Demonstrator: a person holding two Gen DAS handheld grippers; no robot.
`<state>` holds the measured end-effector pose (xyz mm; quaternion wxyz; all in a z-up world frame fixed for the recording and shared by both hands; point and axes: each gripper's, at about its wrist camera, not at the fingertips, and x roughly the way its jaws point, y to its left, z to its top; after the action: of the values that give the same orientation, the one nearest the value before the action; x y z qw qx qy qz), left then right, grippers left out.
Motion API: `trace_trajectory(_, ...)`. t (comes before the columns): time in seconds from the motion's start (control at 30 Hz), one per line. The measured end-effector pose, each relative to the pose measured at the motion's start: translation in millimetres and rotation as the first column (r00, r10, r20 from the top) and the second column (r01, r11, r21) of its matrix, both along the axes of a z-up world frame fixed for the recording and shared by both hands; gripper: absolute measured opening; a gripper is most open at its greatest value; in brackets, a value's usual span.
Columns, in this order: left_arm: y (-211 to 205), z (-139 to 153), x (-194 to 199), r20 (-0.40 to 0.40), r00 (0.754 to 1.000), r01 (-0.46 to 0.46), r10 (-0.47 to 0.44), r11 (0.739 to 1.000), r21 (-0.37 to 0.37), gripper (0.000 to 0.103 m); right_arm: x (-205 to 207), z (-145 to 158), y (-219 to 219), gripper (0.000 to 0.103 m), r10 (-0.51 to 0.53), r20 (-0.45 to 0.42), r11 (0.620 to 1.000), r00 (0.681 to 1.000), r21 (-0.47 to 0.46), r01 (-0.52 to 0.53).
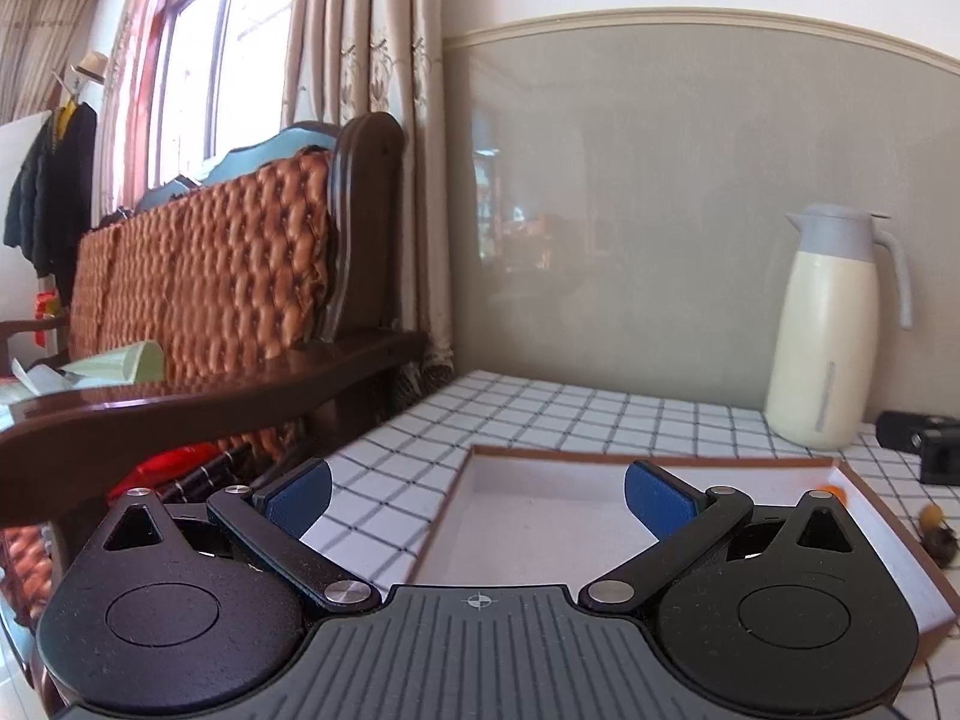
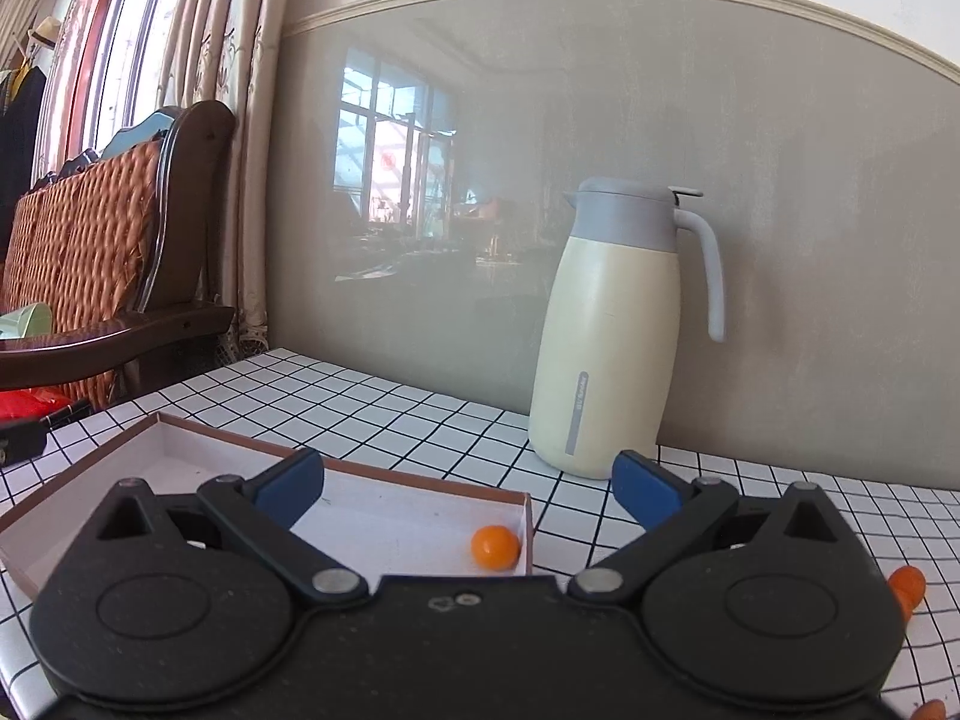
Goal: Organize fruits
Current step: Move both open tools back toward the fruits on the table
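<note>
Sorting appears barely begun: one small orange fruit (image 2: 495,546) lies inside the shallow box (image 2: 384,468), in its corner nearest the jug; the rest of the box shows bare; more orange fruit (image 2: 907,588) sits loose on the counter (image 2: 420,414) beyond the box's right side, partly cut by the frame edge; a dark, blurred bit (image 1: 939,537) lies just outside the box, kind unclear. Left gripper (image 1: 478,489) jaws wide, nothing between; right gripper (image 2: 468,483) jaws wide, nothing between. Next move, as I judge it: swing the right gripper toward the loose fruit at right, close gently on one, carry it over the box wall. Counter covered in white cloth with black grid; cream jug (image 2: 606,330) stands at the back edge against a grey wall; wooden sofa (image 1: 240,276) and curtained window (image 1: 198,54) off the counter's left end.
</note>
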<state>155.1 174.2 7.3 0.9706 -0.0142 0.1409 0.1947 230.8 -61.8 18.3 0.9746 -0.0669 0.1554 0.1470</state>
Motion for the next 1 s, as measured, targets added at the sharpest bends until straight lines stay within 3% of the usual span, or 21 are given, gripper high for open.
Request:
trace_trajectory(0.4, -40, 1, -41, 0.037, 0.996, 0.077, -0.077, 0.997, 0.0, 0.103, -36, 2, -34, 0.097, -0.039, -0.025, 0.999, 0.999, -0.002, 0.039)
trace_trajectory(0.63, -55, -3, -41, -0.003, 0.994, 0.106, -0.106, 0.994, -0.008, 0.103, -52, 0, -58, 0.097, -0.057, -0.023, 0.998, 0.998, 0.006, 0.057)
trace_trajectory(0.77, -71, -8, -36, -0.043, 0.993, 0.113, -0.111, 0.991, 0.065, 0.103, -62, -3, -70, 0.097, -0.067, -0.023, 0.998, 0.997, -0.01, 0.067)
trace_trajectory(1.0, -107, -5, -40, -0.024, 0.988, 0.156, -0.154, 0.975, 0.157, 0.103, -71, -5, -92, 0.097, -0.095, -0.018, 0.995, 0.995, -0.019, 0.094)
